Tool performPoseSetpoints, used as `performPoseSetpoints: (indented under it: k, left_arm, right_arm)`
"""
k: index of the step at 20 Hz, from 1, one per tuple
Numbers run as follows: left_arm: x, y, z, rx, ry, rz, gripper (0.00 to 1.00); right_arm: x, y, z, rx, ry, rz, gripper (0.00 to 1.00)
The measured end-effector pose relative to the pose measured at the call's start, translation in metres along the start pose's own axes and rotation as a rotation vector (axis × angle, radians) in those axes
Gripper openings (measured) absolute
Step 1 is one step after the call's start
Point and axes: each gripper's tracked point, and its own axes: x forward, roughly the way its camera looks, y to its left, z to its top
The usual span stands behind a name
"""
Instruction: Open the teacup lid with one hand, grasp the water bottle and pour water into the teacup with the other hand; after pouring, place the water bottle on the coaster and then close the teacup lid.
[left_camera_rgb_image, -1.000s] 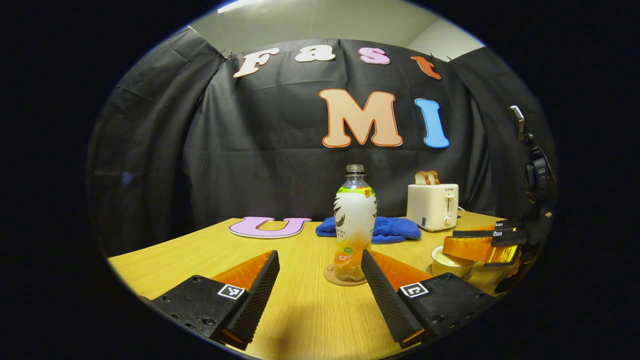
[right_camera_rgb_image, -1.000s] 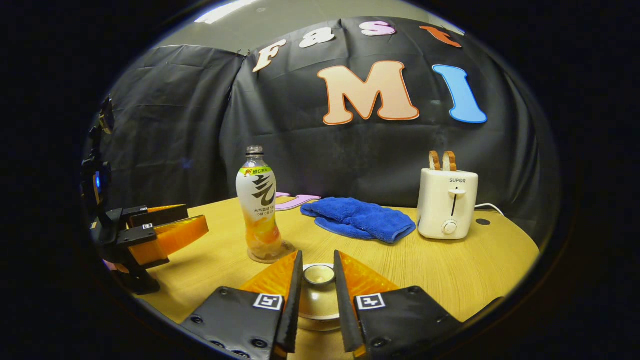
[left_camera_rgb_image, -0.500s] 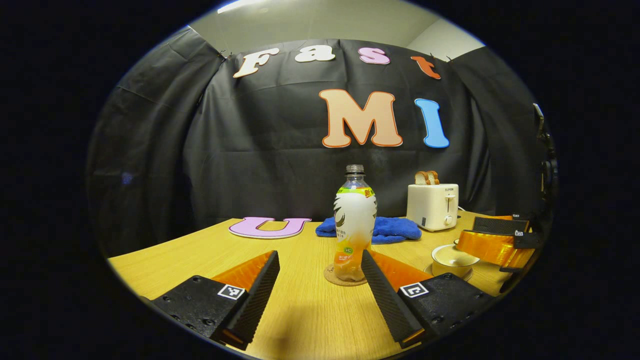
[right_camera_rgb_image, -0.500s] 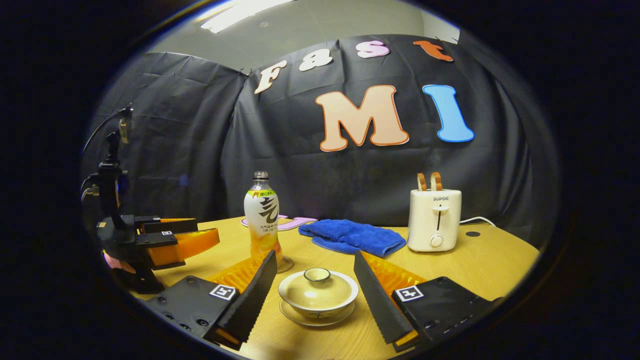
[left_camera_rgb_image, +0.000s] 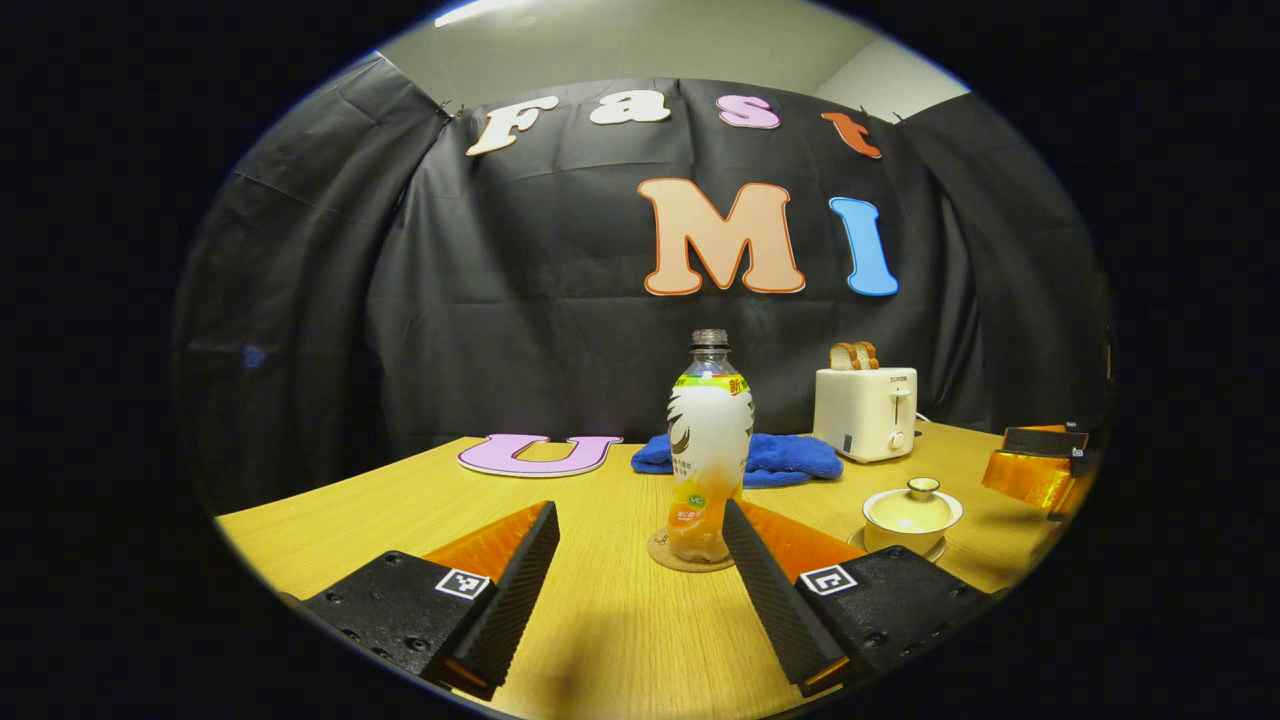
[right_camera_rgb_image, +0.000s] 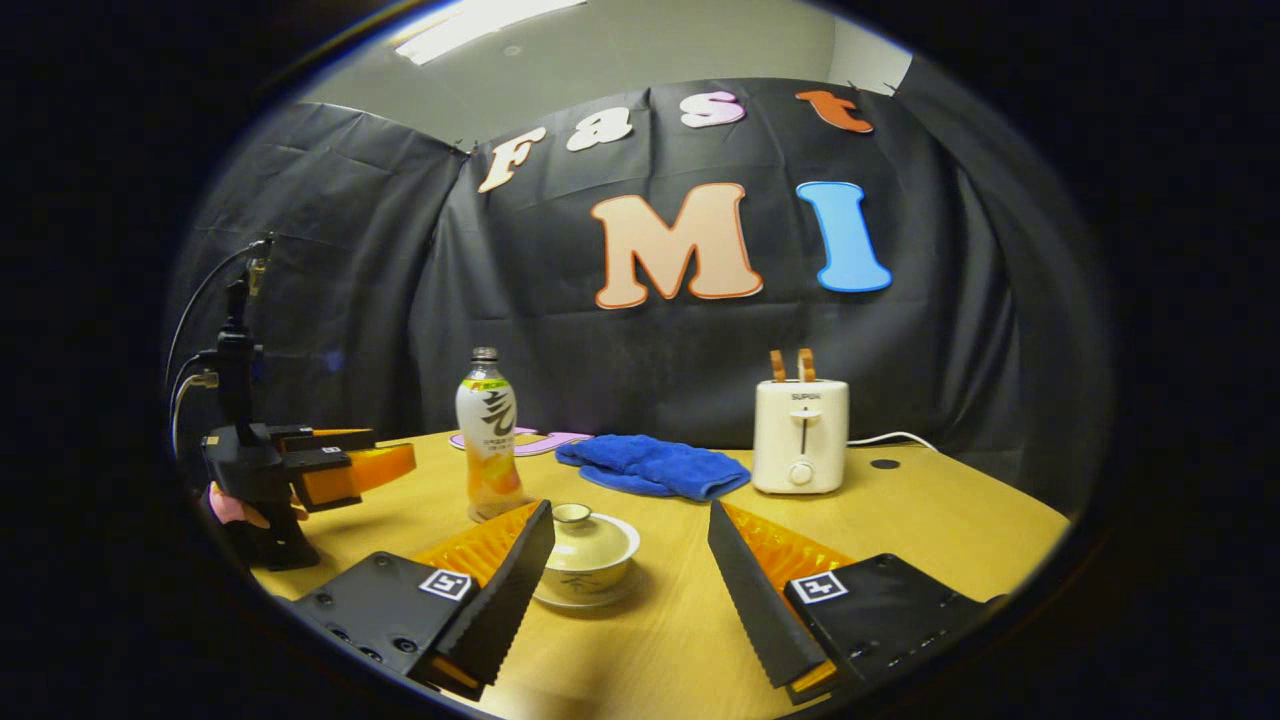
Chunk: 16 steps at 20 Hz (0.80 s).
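The water bottle (left_camera_rgb_image: 709, 445) stands upright on a round cork coaster (left_camera_rgb_image: 662, 553), partly filled with orange drink. My left gripper (left_camera_rgb_image: 640, 580) is open, a short way in front of the bottle, nothing between its fingers. The cream teacup (left_camera_rgb_image: 911, 510) sits on its saucer with the lid on, to the right of the bottle. In the right gripper view the teacup (right_camera_rgb_image: 587, 548) is just beyond my left finger and the bottle (right_camera_rgb_image: 485, 435) is farther back. My right gripper (right_camera_rgb_image: 630, 590) is open and holds nothing. The left gripper (right_camera_rgb_image: 345, 465) shows at the left, held by a hand.
A white toaster (right_camera_rgb_image: 800, 435) with two bread slices stands at the back right, its cord trailing right. A blue towel (right_camera_rgb_image: 655, 465) lies behind the teacup. The right gripper (left_camera_rgb_image: 1040, 465) shows at the far right of the left gripper view. The wooden table (right_camera_rgb_image: 920, 530) curves off at the right.
My right gripper let go of the teacup lid, opened, and pulled back and to the right. The lid rests on the cup. The left gripper has stayed still.
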Motion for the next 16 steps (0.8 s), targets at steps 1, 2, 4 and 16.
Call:
performPoseSetpoints:
  k: [1, 2, 4, 16]
  left_arm:
    - [0.000, 0.001, 0.000, 0.000, -0.001, 0.004, 0.96]
    - [0.000, 0.003, 0.000, 0.001, 0.000, 0.009, 0.96]
    - [0.000, 0.005, 0.000, 0.002, -0.001, 0.021, 0.96]
    - [-0.005, 0.026, -0.001, 0.007, 0.002, 0.145, 0.96]
  right_arm:
    - [-0.001, -0.010, 0.001, -0.001, -0.002, -0.040, 0.99]
    - [-0.002, -0.021, 0.001, -0.003, -0.003, -0.084, 0.99]
    - [-0.004, -0.038, 0.002, -0.006, -0.006, -0.159, 1.00]
    - [-0.015, -0.074, 0.003, -0.016, -0.016, -0.356, 1.00]
